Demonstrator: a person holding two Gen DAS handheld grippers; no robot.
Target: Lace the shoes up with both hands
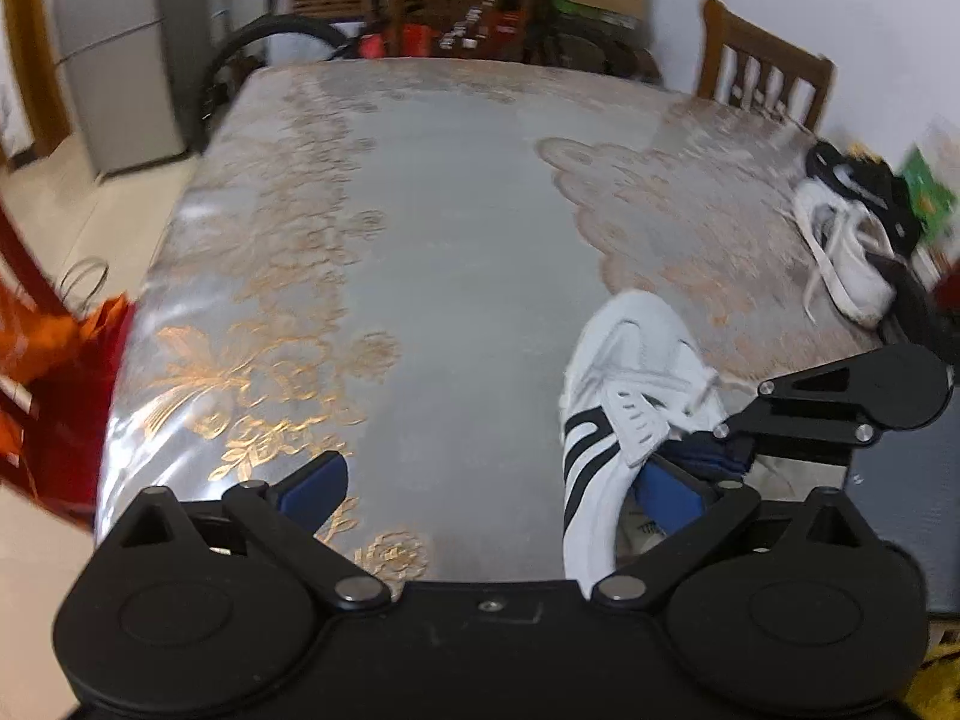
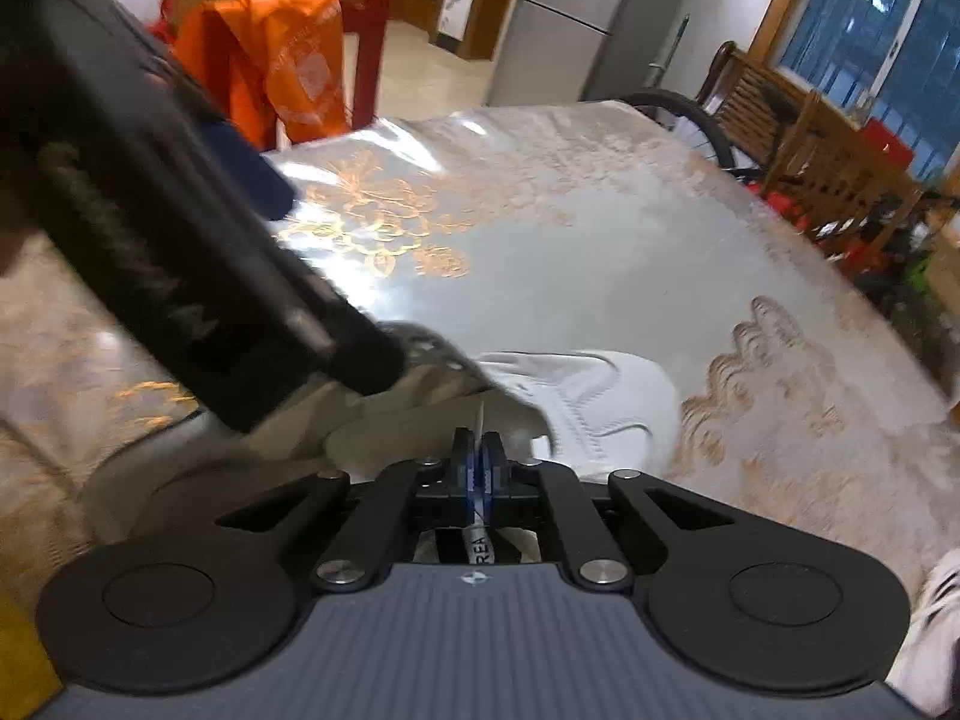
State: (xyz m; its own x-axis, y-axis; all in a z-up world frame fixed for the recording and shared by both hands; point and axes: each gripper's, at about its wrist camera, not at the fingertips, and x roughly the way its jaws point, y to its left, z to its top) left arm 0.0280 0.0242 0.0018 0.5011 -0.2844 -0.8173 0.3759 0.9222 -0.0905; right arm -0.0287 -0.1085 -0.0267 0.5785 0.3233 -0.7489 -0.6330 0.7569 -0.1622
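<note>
left claw (image 1: 489, 489) is spread wide apart, nothing between its blue pads (image 1: 315, 483). the right-hand pad sits down inside the opening of the white sneaker (image 1: 624, 396), which has black stripes on its side and lies on the table (image 1: 432, 228) with its toe pointing away, near the front edge. the table has a shiny grey cover with gold flower patterns.

right claw (image 2: 478, 456) is pinched together on a thin white shoelace (image 2: 480, 420). the lace runs up from between the pads toward the sneaker, and a printed lace end pokes out behind them. from the right wrist view the sneaker is just ahead of the claw, toe to the right, and the left claw's black body cuts across the upper left, blurry.

a second white shoe (image 1: 846, 252) with loose laces lies well apart at the far right of the table, next to some dark stuff i can't make out. wooden chair (image 1: 762, 66) behind the far corner, orange bag (image 1: 54, 354) off to the left.
</note>
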